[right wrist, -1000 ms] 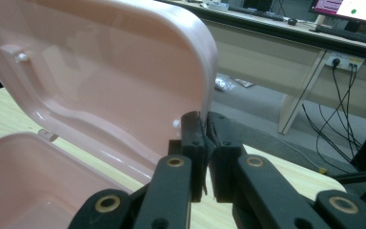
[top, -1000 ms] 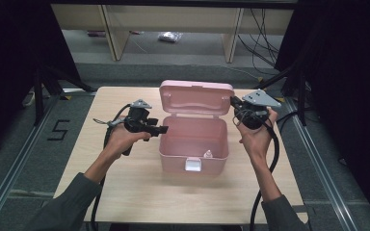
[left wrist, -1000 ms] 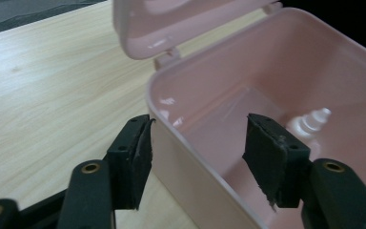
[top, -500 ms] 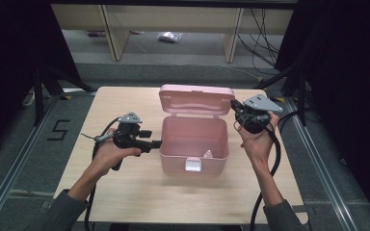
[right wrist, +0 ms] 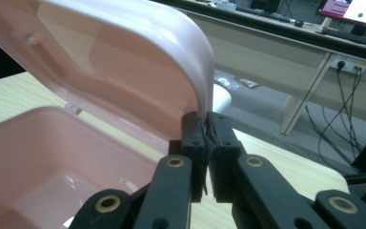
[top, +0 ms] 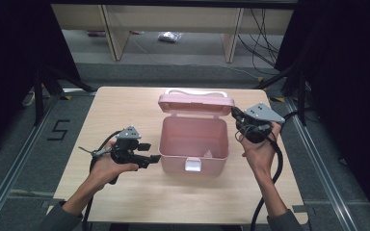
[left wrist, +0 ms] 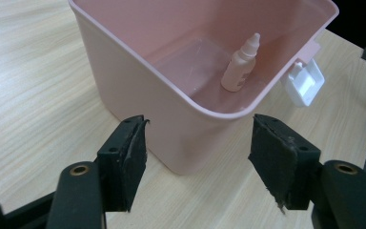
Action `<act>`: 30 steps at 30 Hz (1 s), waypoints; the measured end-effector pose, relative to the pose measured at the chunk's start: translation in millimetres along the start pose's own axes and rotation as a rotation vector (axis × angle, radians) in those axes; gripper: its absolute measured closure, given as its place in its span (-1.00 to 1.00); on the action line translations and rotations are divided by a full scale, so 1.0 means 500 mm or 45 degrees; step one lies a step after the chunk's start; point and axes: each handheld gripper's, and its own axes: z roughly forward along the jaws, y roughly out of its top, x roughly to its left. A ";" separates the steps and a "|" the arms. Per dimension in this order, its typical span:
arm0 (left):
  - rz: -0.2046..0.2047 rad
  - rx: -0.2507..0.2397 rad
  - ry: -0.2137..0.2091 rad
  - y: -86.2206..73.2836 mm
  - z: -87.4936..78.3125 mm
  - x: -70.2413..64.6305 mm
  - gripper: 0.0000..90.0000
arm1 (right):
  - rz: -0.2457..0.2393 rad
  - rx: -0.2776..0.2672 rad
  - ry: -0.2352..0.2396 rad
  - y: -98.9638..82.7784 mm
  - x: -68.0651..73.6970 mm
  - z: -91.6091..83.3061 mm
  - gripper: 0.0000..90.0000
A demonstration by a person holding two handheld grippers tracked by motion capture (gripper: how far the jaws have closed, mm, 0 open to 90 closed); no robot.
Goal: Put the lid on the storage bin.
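An open pink plastic box (top: 165, 144) stands mid-table with its lid (top: 196, 105) raised at the back. A small dropper bottle (left wrist: 240, 64) stands inside near the front wall, by the white latch (top: 193, 165). My right gripper (top: 235, 115) is at the lid's right end, shut on the lid's rim (right wrist: 198, 71), which runs down between the pinched tips of that gripper (right wrist: 205, 126). My left gripper (top: 149, 152) is held low beside the box's left front corner. In its own view the left gripper (left wrist: 198, 157) stands open, with the box corner (left wrist: 190, 143) just beyond the jaws, untouched.
The light wooden table (top: 120, 110) has bare room left, right and in front of the box. Cables trail from both grippers toward the near edge. Beyond the table, shelving legs (top: 231, 41) and loose floor cables (top: 265, 29) stand at the far side.
My left hand has drawn back from the box's left wall toward the near edge, ending low at the front corner. The right hand has sunk slightly, still pinching the lid.
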 end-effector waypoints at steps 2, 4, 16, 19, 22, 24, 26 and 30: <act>0.001 -0.016 -0.002 -0.004 -0.002 -0.001 -0.20 | -0.008 -0.021 -0.009 -0.003 -0.001 -0.001 0.93; 0.008 0.001 0.021 -0.009 -0.002 -0.003 -0.23 | -0.002 -0.003 0.013 -0.005 0.001 -0.003 0.93; 0.027 0.034 0.036 -0.029 0.013 0.001 -0.32 | -0.003 -0.027 0.019 -0.016 0.002 -0.012 0.92; 0.016 0.026 0.036 -0.031 0.012 -0.001 -0.32 | 0.019 -0.016 0.033 -0.017 0.005 -0.014 0.91; 0.018 0.027 0.043 -0.035 0.011 -0.003 -0.32 | 0.022 -0.005 0.041 -0.020 0.006 -0.019 0.90; 0.027 0.037 0.046 -0.036 0.009 -0.003 -0.32 | 0.000 -0.024 0.026 -0.023 0.006 -0.021 0.90; 0.028 0.034 0.051 -0.037 0.009 -0.003 -0.32 | 0.020 -0.002 0.042 -0.024 0.009 -0.025 0.89; 0.028 0.036 0.053 -0.038 0.010 -0.002 -0.32 | 0.000 -0.030 0.041 -0.026 0.007 -0.029 0.88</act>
